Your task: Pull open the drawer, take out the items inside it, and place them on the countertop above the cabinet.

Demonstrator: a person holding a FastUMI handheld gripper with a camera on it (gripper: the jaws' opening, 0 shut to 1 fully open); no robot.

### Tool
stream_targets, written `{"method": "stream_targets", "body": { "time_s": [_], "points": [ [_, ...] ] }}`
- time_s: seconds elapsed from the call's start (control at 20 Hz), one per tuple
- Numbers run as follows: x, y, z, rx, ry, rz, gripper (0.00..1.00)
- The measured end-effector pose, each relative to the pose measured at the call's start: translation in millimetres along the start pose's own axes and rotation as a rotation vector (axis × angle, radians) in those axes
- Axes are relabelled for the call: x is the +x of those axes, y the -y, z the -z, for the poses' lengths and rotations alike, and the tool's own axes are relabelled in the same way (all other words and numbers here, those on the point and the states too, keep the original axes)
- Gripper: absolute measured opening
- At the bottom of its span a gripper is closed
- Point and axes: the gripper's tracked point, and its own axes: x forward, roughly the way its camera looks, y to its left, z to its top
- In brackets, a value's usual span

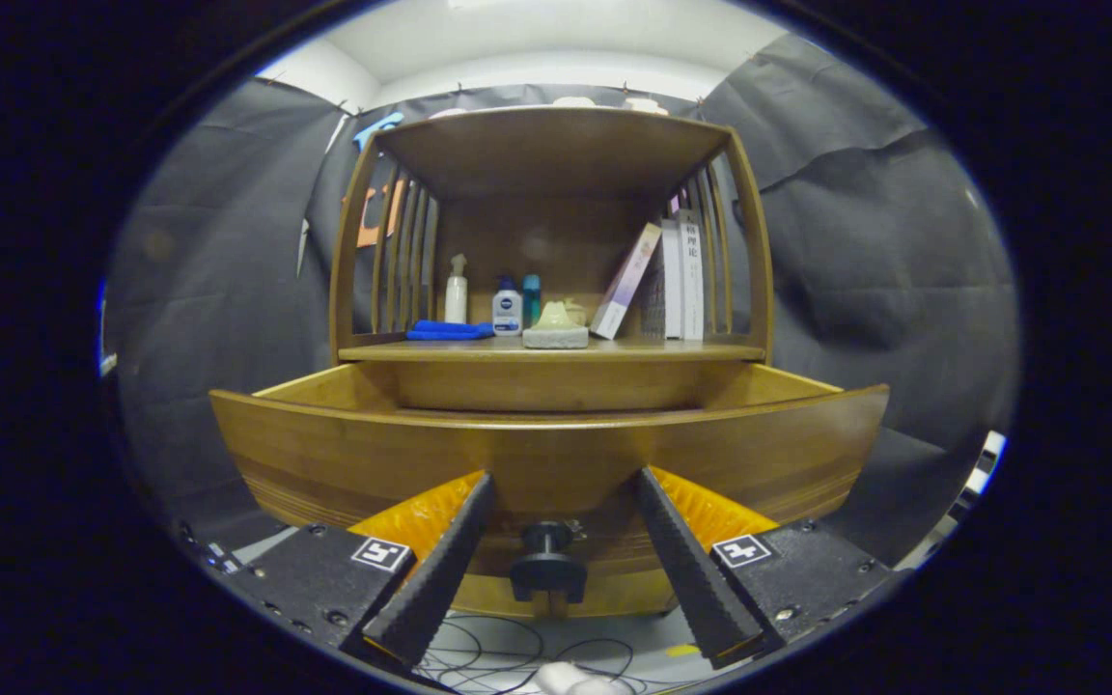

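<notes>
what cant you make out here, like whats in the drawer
- Drawer contents: in the gripper view the tall front panel hides the inside, so no items can be told.
- Gripper: fingers stand apart on either side of the black knob, not touching it.
- Books on the countertop: titles too small.
- Bottles: labels too small.
- Cabinet below the drawer: hidden by the drawer front.

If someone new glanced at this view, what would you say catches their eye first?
Most likely the wooden drawer, pulled out toward the camera, with its dark knob sitting between the fingers of the open gripper, neither touching it. Next, the countertop above, carrying a blue cloth, bottles and leaning books.
</notes>
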Motion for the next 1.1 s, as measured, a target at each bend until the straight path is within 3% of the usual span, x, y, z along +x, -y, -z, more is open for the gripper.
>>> {"method": "stream_targets", "body": {
  "time_s": [0.35, 1.1],
  "points": [
    [25.7, -5.1, -9.6, -0.021, 0.052, 0.019, 0.99],
    [121.2, -10.4, -24.3, -0.039, 0.030, 0.041, 1.00]
  ]
}}
